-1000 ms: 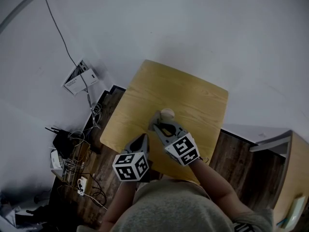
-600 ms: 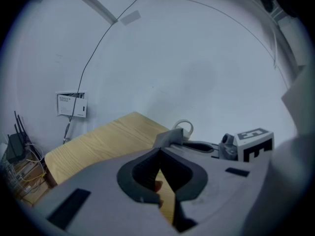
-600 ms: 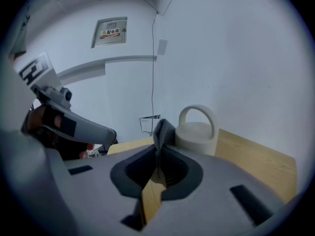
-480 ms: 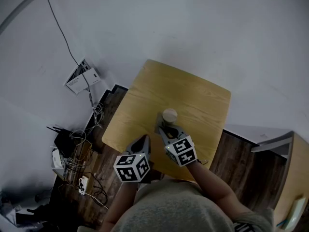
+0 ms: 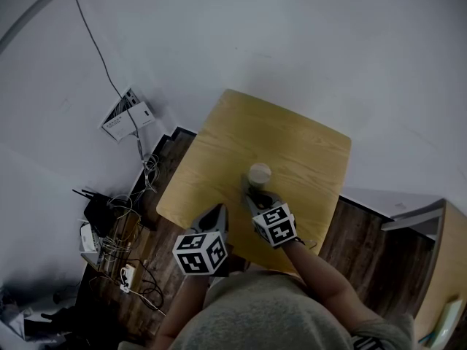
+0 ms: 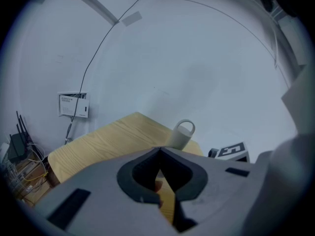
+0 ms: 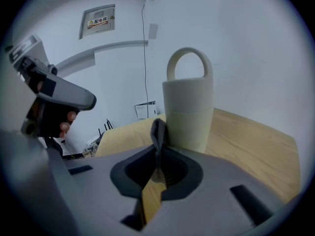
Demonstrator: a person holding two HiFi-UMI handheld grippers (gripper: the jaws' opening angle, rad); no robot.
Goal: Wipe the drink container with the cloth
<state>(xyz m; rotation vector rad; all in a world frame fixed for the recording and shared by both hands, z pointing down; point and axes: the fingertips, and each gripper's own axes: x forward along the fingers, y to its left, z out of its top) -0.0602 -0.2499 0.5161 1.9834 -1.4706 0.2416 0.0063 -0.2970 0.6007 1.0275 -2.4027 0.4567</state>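
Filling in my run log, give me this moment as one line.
right gripper: shut on cloth, pressed to drink container | left gripper: shut, empty | drink container: upright on table

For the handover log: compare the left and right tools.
The right tool pinches the grey cloth; the left tool is closed on nothing. The right tool is close to the drink container; the left tool sits farther back. Both are shut.
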